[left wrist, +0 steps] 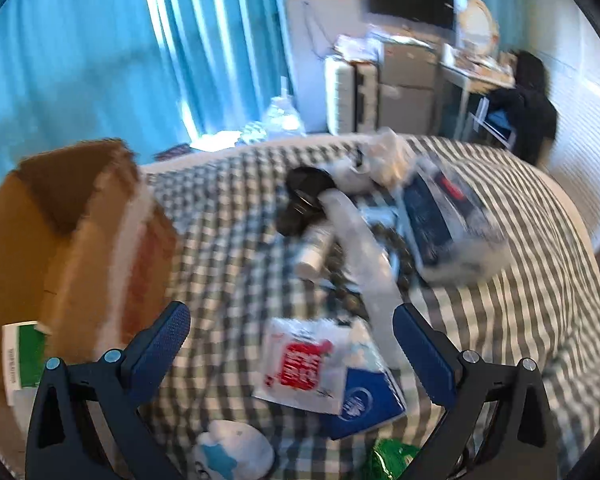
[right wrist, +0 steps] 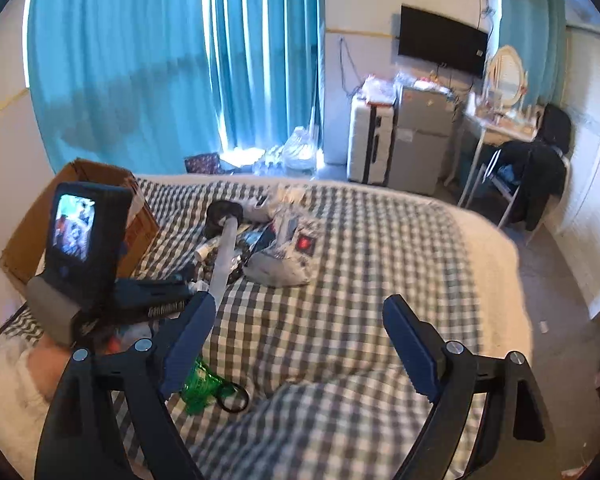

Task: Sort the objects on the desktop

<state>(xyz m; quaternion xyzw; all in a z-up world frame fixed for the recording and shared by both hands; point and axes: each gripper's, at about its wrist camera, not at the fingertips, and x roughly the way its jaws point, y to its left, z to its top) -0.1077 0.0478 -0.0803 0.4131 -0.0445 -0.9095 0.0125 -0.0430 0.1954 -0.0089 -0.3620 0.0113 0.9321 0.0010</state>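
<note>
Below us spreads a grey-and-white checked bedcover (right wrist: 340, 280), and both pairs of tongs hang over it released, jaws wide apart with nothing between them: our left gripper (left wrist: 292, 334) above the clutter, our right gripper (right wrist: 300, 322) above bare cloth. Nearest the left gripper we see a white packet with red lettering (left wrist: 300, 364) lying on a blue-and-white box (left wrist: 366, 404); a white-and-blue soft toy (left wrist: 232, 450) and a crinkled green wrapper (left wrist: 392, 456) are cut off at the bottom edge. Beyond them a long white tube (left wrist: 364, 252), a black round object (left wrist: 304, 200) and a blurred white-and-navy plastic pack (left wrist: 448, 224) lie heaped mid-bed; their details are smeared. An open brown cardboard box (left wrist: 80, 240) stands at the bed's left. Farther off hang teal curtains (right wrist: 140, 60), with a white suitcase (right wrist: 370, 140), a wall-mounted black television (right wrist: 442, 42) and a dressing table with an oval mirror (right wrist: 506, 74).
</note>
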